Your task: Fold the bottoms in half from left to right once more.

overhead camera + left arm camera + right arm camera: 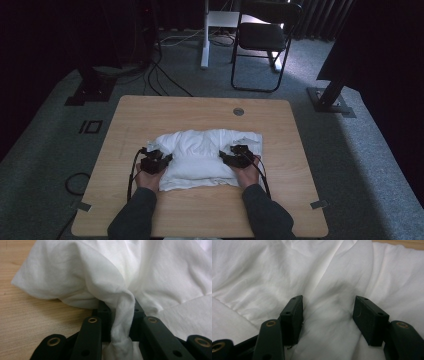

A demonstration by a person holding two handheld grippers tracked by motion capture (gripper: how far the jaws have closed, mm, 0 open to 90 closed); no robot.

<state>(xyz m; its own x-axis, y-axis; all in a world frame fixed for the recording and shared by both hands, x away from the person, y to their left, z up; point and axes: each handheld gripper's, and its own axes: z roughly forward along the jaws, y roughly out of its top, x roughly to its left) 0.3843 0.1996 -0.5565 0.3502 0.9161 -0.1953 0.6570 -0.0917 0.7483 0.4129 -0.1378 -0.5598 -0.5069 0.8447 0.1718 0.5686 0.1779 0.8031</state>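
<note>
Clearly, a white cloth (205,157) lay bunched in a loose fold at the middle of the wooden table (150,115), slightly toward the person's edge. The left gripper (165,159) sat at the cloth's nine o'clock side, held in the person's left hand (148,179). In the left gripper view its jaws were pressed together on a twisted ridge of the cloth (122,312), which rose pinched between them, with bare table (30,322) showing off at nine o'clock. The right gripper (229,156) rested at the cloth's three o'clock side, held in the right hand (248,175). In the right gripper view its jaws stood spread well apart, both tips resting on the rumpled cloth (329,305), with a shaded crease of fabric lying between them and nothing clamped. Beyond the table, at twelve o'clock in the high view, a dark folding chair (262,37) stood on the grey carpet (350,150).
</note>
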